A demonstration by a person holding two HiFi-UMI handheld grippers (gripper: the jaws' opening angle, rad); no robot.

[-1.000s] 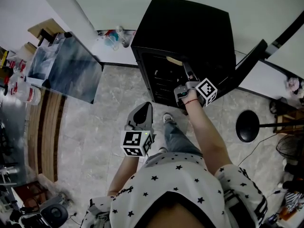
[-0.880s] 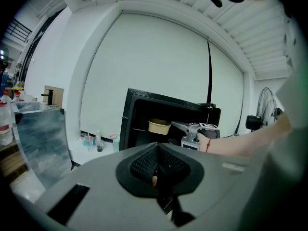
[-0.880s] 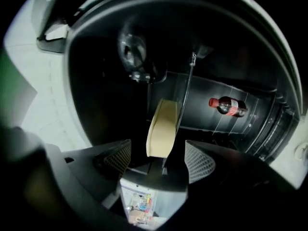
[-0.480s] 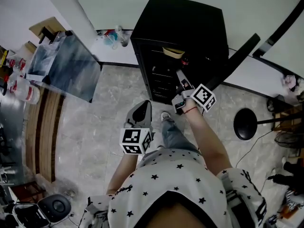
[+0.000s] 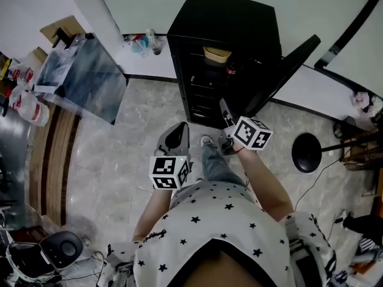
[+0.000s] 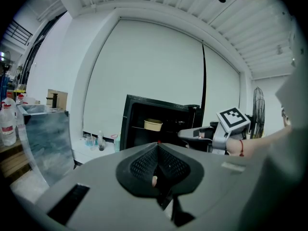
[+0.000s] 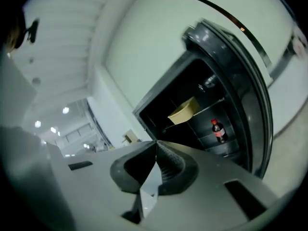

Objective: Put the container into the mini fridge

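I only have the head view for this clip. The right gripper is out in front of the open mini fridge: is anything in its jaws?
Observer: No. In the right gripper view, the right gripper has its jaws together with nothing between them.
Operator: Is the container on a shelf, then?
Observer: Yes. The container sits on the upper wire shelf inside the mini fridge.
Operator: And the left gripper?
Observer: In the left gripper view, the left gripper is shut too, with nothing held.
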